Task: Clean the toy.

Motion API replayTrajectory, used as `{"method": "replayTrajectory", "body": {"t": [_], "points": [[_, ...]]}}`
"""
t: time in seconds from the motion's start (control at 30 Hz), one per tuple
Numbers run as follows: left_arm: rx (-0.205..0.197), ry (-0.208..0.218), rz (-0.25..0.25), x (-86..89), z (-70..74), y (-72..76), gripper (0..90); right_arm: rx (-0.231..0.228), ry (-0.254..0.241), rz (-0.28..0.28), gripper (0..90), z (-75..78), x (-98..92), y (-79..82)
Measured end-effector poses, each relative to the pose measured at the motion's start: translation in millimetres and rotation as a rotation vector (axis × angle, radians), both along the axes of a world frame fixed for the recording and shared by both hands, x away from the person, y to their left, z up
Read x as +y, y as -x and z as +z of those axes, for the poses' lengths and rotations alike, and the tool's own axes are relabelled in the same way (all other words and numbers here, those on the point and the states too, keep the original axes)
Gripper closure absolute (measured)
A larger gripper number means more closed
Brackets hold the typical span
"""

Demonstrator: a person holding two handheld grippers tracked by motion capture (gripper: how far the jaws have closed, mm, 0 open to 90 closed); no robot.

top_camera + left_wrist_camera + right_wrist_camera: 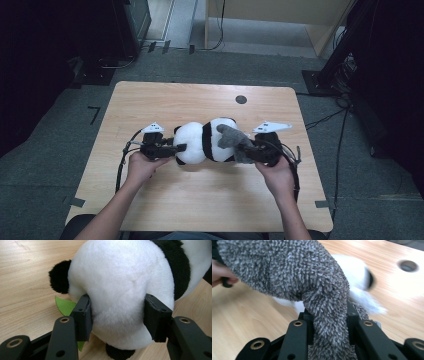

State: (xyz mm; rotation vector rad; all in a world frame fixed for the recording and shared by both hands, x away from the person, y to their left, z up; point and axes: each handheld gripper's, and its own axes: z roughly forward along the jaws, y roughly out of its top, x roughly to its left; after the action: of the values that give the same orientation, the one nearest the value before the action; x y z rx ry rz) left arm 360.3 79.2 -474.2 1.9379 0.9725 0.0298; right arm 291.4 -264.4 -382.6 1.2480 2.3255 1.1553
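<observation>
my left tool [117,315] squeezes the white head of the toy panda [205,141], one jaw on each side of it. the panda lies on its side in the middle of the bench [165,100], its head toward my left hand [142,167]. a green leaf [65,306] pokes out under its head. my right tool [329,322] is pinched narrow on a grey fuzzy cloth [294,272] that drapes over the panda's back end.

One plush panda [202,142], one grey cloth [232,138], one green leaf [64,305], two grippers.
</observation>
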Motion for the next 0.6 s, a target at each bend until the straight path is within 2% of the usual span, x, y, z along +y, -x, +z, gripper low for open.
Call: {"method": "replayTrajectory", "body": {"t": [0.23,0.37,0.6], "points": [[0.002,0.0,0.0,0.3,0.0,-0.3,46.5,0.02,0.058,0.103,72.1,-13.6,57.0,-12.0],[0.002,0.002,0.0,0.2,0.0,-0.3,46.5,0.051,0.059,0.14,72.1,-24.3,80.0,-18.0],[0.003,-0.003,0.001,0.3,0.0,-0.3,46.7,0.113,0.092,0.225,72.2,-49.9,118.7,-20.1]]}}
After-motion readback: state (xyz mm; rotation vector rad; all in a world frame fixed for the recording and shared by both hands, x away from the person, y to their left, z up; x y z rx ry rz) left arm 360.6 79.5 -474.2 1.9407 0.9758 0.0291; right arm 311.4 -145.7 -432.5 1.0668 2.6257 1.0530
